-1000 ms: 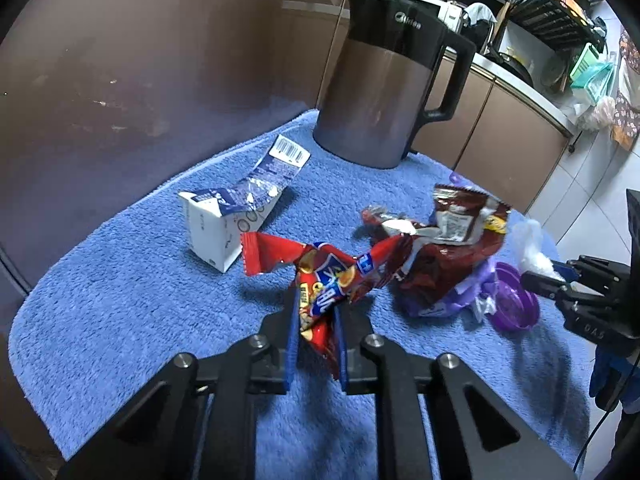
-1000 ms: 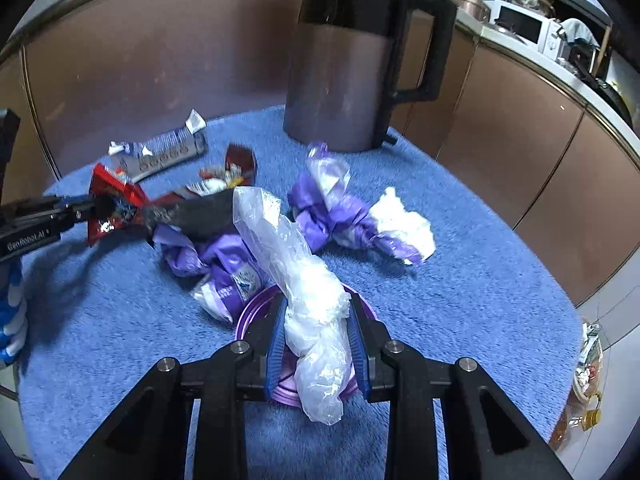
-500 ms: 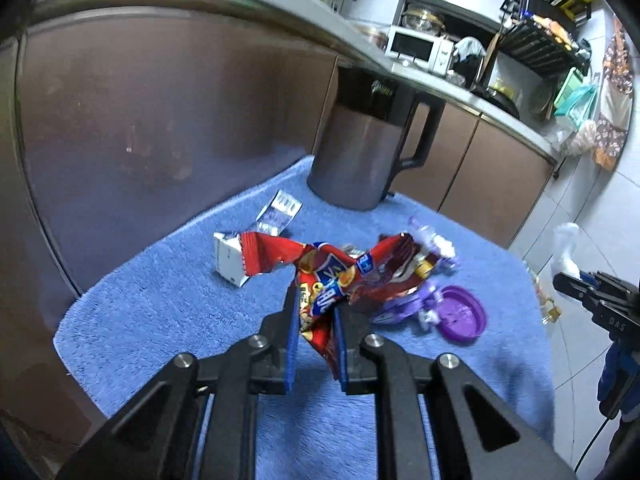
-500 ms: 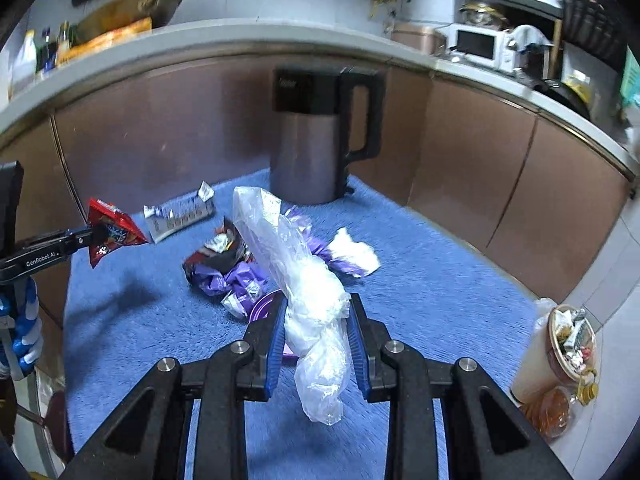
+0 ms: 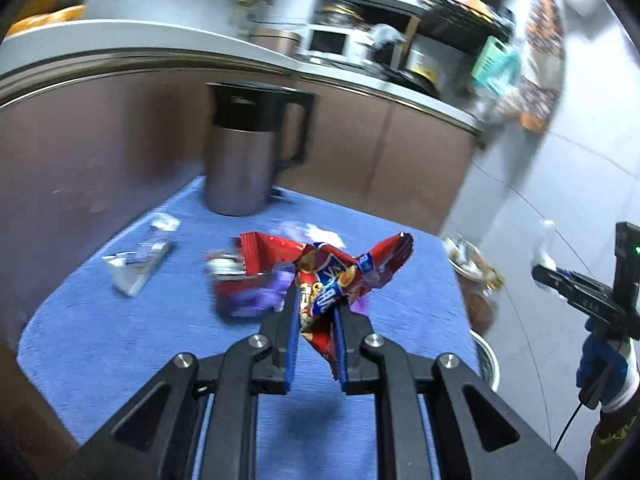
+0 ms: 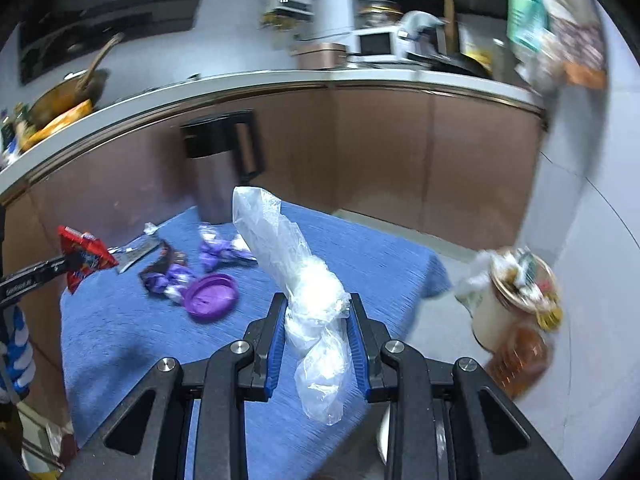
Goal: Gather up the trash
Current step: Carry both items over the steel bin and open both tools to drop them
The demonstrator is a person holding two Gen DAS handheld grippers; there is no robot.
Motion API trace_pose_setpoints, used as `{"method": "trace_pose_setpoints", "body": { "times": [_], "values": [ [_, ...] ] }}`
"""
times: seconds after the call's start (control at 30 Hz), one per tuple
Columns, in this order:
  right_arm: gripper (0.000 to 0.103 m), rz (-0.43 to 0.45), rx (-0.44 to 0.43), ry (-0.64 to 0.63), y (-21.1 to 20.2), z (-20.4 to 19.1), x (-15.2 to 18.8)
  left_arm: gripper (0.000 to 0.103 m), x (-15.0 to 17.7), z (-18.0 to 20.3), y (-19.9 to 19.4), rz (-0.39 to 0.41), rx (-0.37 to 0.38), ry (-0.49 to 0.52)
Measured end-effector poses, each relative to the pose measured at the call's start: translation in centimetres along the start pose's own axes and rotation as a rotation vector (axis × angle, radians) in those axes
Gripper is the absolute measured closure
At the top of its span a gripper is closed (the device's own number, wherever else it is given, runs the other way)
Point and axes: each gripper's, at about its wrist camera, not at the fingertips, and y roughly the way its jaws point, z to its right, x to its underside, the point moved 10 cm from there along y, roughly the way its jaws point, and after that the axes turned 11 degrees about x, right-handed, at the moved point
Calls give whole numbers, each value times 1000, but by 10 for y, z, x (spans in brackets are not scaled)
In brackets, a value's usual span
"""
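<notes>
The left hand-held gripper clenched a red snack wrapper and the right hand-held gripper a clear plastic bag, both held above the blue-covered desk, presumably bound for the full bin beside it.

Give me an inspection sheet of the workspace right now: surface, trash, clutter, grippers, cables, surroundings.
Surface: blue terry towel covers the low table.
Job's things: crumpled red snack wrapper in the left gripper; clear plastic bag in the right gripper; both lifted off the towel. A flattened white carton, purple wrappers and a round purple lid lie on the towel.
Clutter: steel kettle with black handle stands at the towel's far edge.
Grippers: both shut on their loads.
Cables: a thin black one hangs below the right gripper.
Surroundings: brown cabinets; trash-filled bin on the floor beyond the table's right side.
</notes>
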Motion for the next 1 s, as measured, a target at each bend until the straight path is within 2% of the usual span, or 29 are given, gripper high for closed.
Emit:
{"method": "trace_pose_setpoints", "body": {
  "times": [0.33,0.6,0.8,0.97,1.0],
  "values": [
    [76,-110,132,166,10,115,76,89,19,127,90,-146,140,160],
    [75,-218,157,298,46,178,139,88,56,230,188,-318,210,317],
    [74,-285,165,354,80,205,173,86,89,279,259,-423,229,351],
    [73,-336,179,366,105,221,194,85,107,297,299,-468,240,355],
    [73,-346,187,367,109,225,197,79,109,300,306,-474,243,351]
  ]
}}
